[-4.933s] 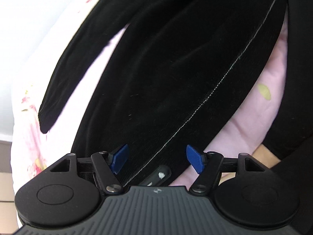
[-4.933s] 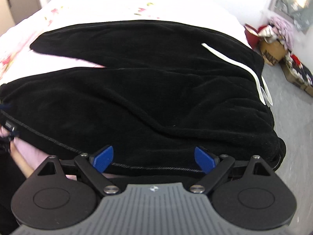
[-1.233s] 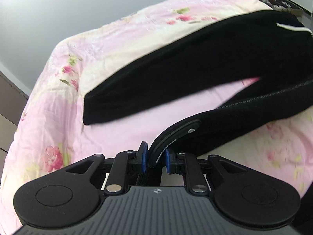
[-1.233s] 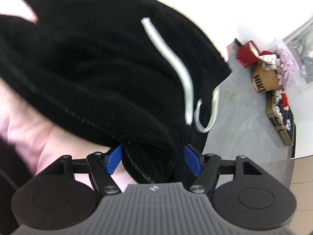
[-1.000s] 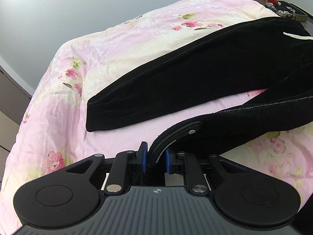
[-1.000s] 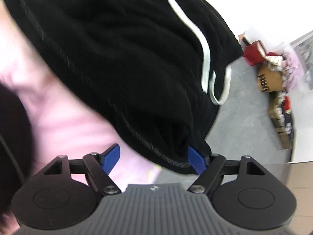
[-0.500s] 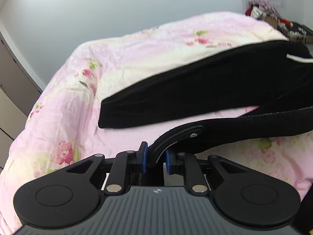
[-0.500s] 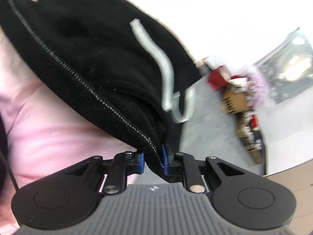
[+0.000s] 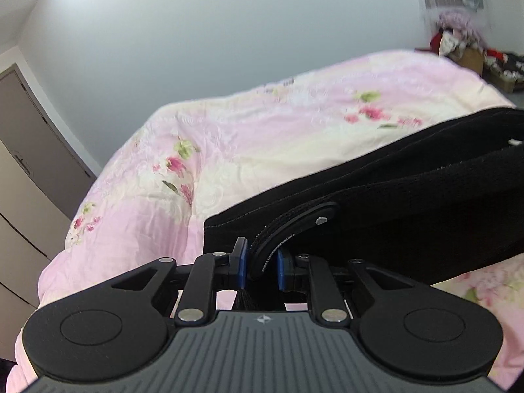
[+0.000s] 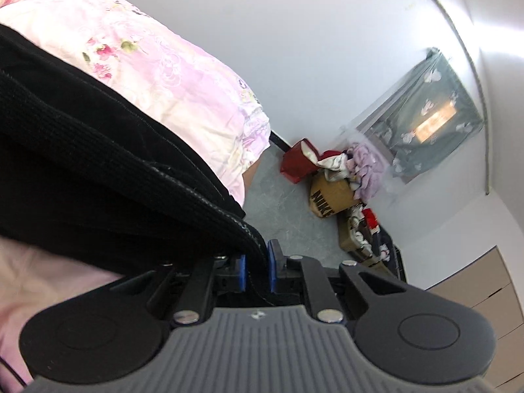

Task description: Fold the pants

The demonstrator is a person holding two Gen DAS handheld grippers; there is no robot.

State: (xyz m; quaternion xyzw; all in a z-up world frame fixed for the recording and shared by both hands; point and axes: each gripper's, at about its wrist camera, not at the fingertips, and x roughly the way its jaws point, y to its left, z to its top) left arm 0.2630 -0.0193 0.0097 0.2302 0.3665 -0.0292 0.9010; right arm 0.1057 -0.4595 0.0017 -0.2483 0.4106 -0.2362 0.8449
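The left gripper (image 9: pixel 260 263) is nearly closed, its blue pads (image 9: pixel 241 262) pinching a hem of the black pants (image 9: pixel 393 203); a rubbery black tag (image 9: pixel 294 232) on that hem sticks up from between the pads. The right gripper (image 10: pixel 256 267) has just been closing, and its pads (image 10: pixel 271 267) now clamp a stitched edge of the pants (image 10: pixel 82 170) between them. The held leg stretches taut away from the left gripper toward the right of its view, above the other leg, which lies flat on the pink floral bedspread (image 9: pixel 229 137). In the right view the pants slope up to the left over the bedspread (image 10: pixel 163 75). Beyond the bed's edge, boxes (image 10: pixel 327 196) and bundled clothes sit on the grey floor (image 10: pixel 278 209) against the wall.
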